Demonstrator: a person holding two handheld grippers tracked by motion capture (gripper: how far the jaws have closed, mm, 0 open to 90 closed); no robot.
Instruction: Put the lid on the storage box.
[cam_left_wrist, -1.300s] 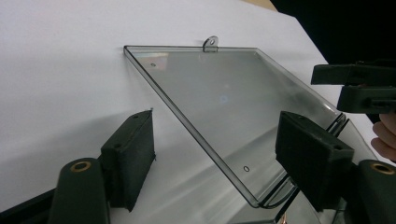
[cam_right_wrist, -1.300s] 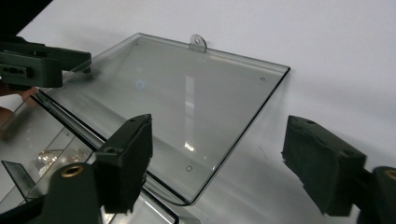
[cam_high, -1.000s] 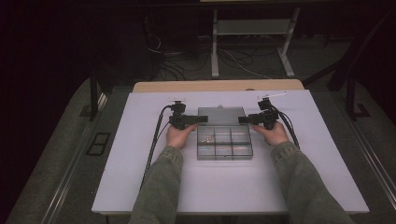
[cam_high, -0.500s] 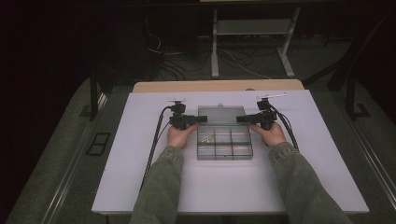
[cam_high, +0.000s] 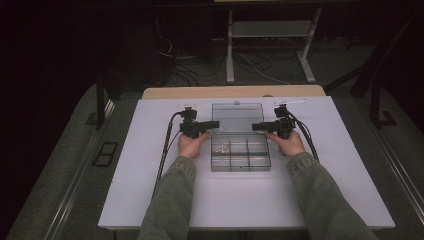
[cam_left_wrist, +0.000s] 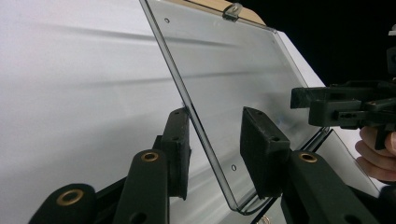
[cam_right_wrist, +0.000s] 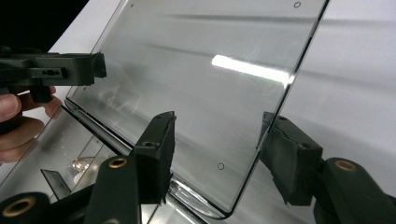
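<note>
claws closing on the clear lid (cam_high: 237, 118) of the box (cam_high: 240, 159): left gripper (cam_left_wrist: 215, 144) and right gripper (cam_right_wrist: 217, 158) straddle its side edges, not yet pinching. next, squeeze, then swing the lid down.

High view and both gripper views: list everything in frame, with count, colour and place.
Clear plastic compartment box: one, transparent, centre of table.
Clear hinged lid: one, transparent, open, its side edges between both grippers' jaws.
Small pale pieces: a few, in the box's near-left compartment.
White table top: one.
Tan wooden strip: one, along the far edge.
Left gripper: black, jaws just closing on the lid, a gap remains.
Right gripper: black, the same.
Hands in green-grey sleeves: two.
</note>
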